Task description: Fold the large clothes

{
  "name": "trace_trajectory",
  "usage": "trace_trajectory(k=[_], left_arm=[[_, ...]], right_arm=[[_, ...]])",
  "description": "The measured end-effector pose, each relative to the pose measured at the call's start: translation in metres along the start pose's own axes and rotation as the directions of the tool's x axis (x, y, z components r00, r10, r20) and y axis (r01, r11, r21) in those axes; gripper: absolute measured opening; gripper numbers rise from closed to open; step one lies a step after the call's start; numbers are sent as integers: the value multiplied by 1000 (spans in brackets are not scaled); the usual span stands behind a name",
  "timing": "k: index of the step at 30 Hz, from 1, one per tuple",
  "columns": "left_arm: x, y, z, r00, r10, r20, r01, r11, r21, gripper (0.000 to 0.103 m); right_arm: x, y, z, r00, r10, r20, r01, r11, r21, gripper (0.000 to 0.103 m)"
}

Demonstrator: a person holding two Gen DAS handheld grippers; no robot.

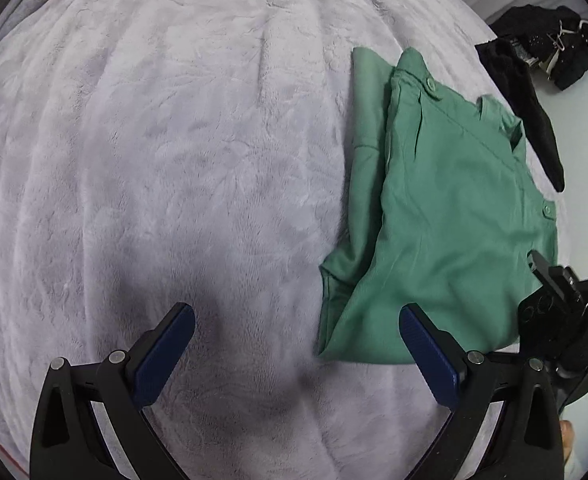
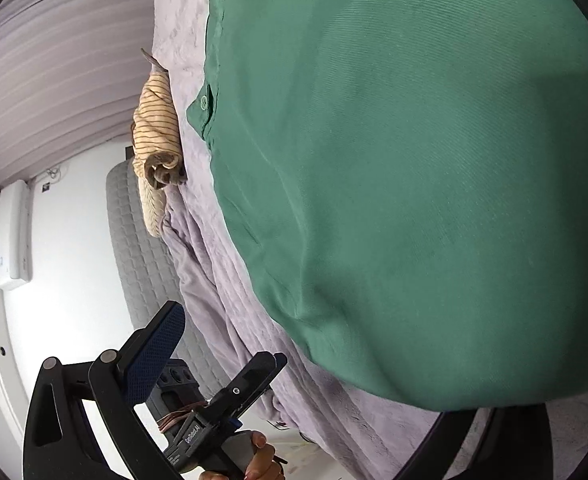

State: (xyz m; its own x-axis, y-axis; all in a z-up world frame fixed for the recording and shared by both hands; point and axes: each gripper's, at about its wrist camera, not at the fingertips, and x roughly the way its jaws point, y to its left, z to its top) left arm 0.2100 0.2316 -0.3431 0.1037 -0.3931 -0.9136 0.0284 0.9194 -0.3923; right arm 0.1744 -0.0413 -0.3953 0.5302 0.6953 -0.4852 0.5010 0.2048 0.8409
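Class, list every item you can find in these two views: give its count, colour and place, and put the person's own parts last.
green garment: one, green, folded on the blanket, right of centre in the left wrist view
blanket: one, pale lilac, spread under the garment
black clothes: one heap, black, beyond the garment at the far right, with a hanger among them
striped cloth: one, cream with dark stripes, at the blanket's edge in the right wrist view
white box: one, white, on the wall
left gripper: one, black with blue pads, open above the blanket
right gripper: one, black, at the garment's near right corner; its far finger is hidden by cloth
hand: one, holding the left gripper's handle
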Motion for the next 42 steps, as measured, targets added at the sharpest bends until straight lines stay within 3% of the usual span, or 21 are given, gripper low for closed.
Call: trace_trajectory(k=[3,5,7,8,10,13,16,19,22,23,24,25,27,28,29,30,32,35,38,40,42], left_arm=[[7,4,15,998,-64,-19,64,998,-16,102],[17,-2,17,994,-107,-39,106,994,-26,102],[25,-6,22,986,-155,-55,153,987,-40,102],[29,-7,26,980,-187,-65,184,981,-53,102],[36,-20,24,963,-259,-82,252,964,-82,102],[51,-32,35,922,-370,-116,358,927,-113,102],[69,-49,47,891,-429,-149,414,902,-121,102],[85,-67,56,877,-450,-169,435,892,-122,102],[92,-92,60,902,-396,-173,391,918,-62,102],[91,-99,59,915,-366,-168,367,930,-31,97],[91,-106,58,933,-320,-165,326,945,11,76],[92,-113,58,955,-249,-163,262,963,60,64],[92,-116,59,968,-199,-155,214,973,89,34],[89,-112,59,964,-223,-147,235,969,73,26],[85,-108,60,953,-269,-137,278,960,45,11],[80,-104,60,937,-327,-119,331,944,11,11],[70,-107,58,934,-345,-89,348,937,16,11],[59,-126,53,932,-358,-62,362,931,55,11],[47,-144,52,911,-410,-47,412,909,60,11],[34,-157,50,897,-441,-39,443,894,66,11],[27,-177,51,883,-468,-33,469,880,77,11]], right_arm=[[-3,-5,-4,1000,8,8,-8,999,48,99],[-6,-8,-4,1000,-26,17,25,998,66,78],[-6,-11,-2,998,-54,15,53,996,67,23],[-6,-10,-1,998,-53,15,52,997,51,12],[-10,-2,0,999,-43,21,43,999,9,10],[-20,21,0,999,-35,33,39,993,-107,10],[-30,44,2,999,-31,42,39,980,-194,10],[-36,56,3,999,-34,40,43,970,-240,10],[-34,57,2,998,-54,25,59,966,-250,9],[-33,55,-1,998,-70,12,70,966,-249,9],[-32,50,-5,996,-92,-9,87,965,-248,10],[-32,44,-8,992,-117,-39,104,964,-245,14],[-31,35,-15,977,-181,-114,148,957,-249,14],[-30,33,-18,966,-210,-151,167,951,-260,14],[-33,30,-21,951,-250,-182,194,940,-279,14],[-41,30,-23,942,-281,-186,216,927,-306,14],[-66,35,-23,940,-305,-151,235,902,-362,14],[-110,50,-9,940,-340,32,320,844,-430,14],[-122,50,22,888,-427,170,457,778,-431,12],[-114,33,43,867,-472,160,494,769,-406,9],[-99,6,59,875,-475,94,476,807,-349,3]])
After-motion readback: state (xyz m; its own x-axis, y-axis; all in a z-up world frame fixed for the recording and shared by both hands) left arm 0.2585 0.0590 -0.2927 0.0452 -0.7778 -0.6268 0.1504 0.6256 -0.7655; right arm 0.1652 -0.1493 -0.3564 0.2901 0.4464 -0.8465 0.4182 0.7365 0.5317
